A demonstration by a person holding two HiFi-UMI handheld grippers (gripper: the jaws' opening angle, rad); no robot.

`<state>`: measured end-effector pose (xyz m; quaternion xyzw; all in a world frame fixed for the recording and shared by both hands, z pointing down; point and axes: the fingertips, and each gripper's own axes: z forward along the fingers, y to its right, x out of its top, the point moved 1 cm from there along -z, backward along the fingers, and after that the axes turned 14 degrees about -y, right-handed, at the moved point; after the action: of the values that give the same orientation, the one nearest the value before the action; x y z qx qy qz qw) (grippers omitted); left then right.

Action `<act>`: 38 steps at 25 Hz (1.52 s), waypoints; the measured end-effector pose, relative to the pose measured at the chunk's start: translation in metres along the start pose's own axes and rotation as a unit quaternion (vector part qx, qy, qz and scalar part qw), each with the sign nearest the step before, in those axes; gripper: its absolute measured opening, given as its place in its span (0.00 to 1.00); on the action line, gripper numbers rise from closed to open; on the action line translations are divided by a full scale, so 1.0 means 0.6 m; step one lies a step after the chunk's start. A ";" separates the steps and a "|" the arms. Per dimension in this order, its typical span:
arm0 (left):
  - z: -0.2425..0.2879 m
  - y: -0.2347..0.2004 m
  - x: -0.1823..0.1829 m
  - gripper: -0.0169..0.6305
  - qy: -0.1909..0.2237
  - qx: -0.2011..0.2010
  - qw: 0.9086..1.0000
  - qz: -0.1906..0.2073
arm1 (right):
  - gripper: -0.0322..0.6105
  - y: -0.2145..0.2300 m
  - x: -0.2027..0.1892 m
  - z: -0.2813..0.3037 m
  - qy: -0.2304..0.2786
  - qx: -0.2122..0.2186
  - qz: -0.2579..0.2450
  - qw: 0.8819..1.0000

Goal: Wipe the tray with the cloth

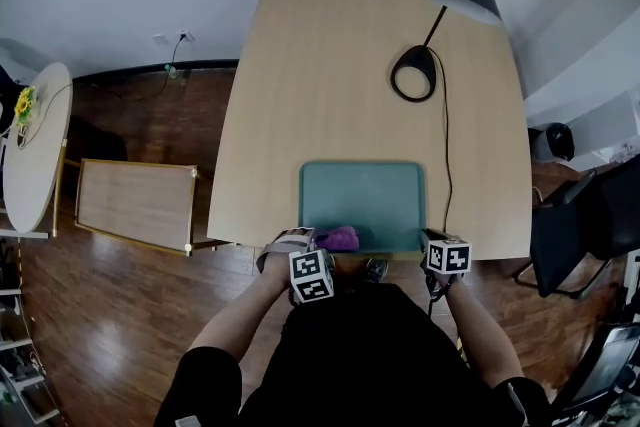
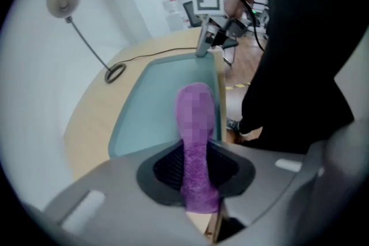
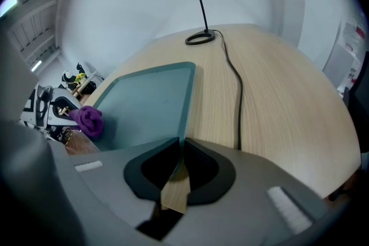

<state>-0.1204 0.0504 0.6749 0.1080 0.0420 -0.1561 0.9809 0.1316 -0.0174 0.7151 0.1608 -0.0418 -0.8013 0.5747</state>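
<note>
A teal tray (image 1: 363, 195) lies at the near edge of the wooden table (image 1: 320, 65). My left gripper (image 1: 318, 255) is shut on a purple cloth (image 1: 338, 238), whose bunched end rests over the tray's near left corner. In the left gripper view the cloth (image 2: 196, 112) runs between the shut jaws of the left gripper (image 2: 196, 152) and sticks out over the tray (image 2: 153, 103). My right gripper (image 1: 436, 243) sits at the tray's near right corner. In the right gripper view its jaws (image 3: 180, 150) are pinched together on the tray's rim (image 3: 183, 124).
A black desk lamp stands on its ring base (image 1: 414, 73) at the far right of the table. Its cable (image 1: 445, 140) runs down past the tray's right side to the table edge. A person's dark torso is close behind the tray.
</note>
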 end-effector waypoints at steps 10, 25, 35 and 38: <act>-0.035 -0.201 -0.218 0.19 0.032 0.007 0.869 -0.494 | 0.10 0.006 0.000 0.004 0.004 -0.009 0.029 1.000; -0.011 -0.181 -0.281 0.46 0.101 -0.047 0.751 -0.651 | 0.16 0.003 0.027 -0.065 0.100 -0.048 0.094 0.989; -0.228 -0.173 -0.112 0.43 0.247 0.068 0.817 -0.517 | 0.15 -0.086 0.081 -0.219 0.243 0.001 0.030 0.970; -0.285 -0.116 -0.023 0.38 0.300 0.054 0.818 -0.487 | 0.15 -0.144 0.073 -0.269 0.280 0.038 -0.012 0.959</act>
<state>-0.1636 0.0283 0.4965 0.1679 0.3730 -0.5758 0.7080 0.0898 -0.0105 0.5316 0.4007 0.0925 -0.7290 0.5472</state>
